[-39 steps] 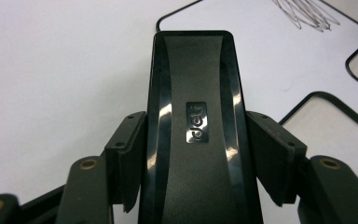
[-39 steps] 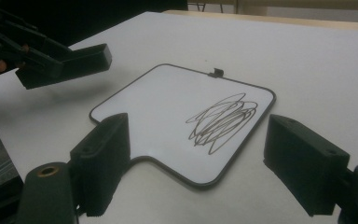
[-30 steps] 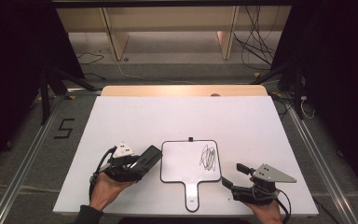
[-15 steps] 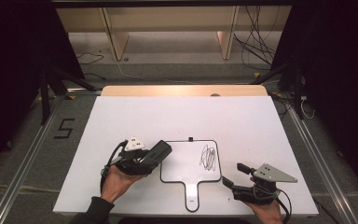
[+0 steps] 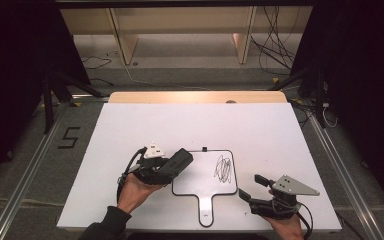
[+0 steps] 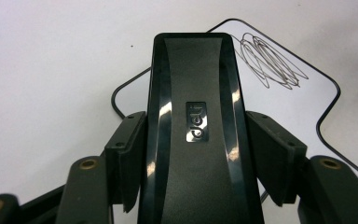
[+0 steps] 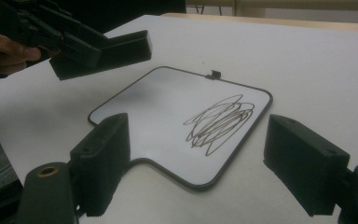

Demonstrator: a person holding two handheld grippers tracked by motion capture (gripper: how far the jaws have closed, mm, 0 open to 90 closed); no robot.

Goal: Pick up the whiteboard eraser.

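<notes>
The black scribble sits on the right half of a small white paddle-shaped dry-erase board with a thin black rim, which lies flat on the white table with its short handle pointing toward the person. A glossy black oblong board eraser hangs over the board's left edge, clamped across its width by the left claw. Its long axis points across the board at the scribble, which lies just ahead and to the right of its tip. The left claw looks the nearer to the marks, so the wipe probably falls to it. The right claw rests off the board's lower right corner, jaws apart and empty, facing the scribble.
</notes>
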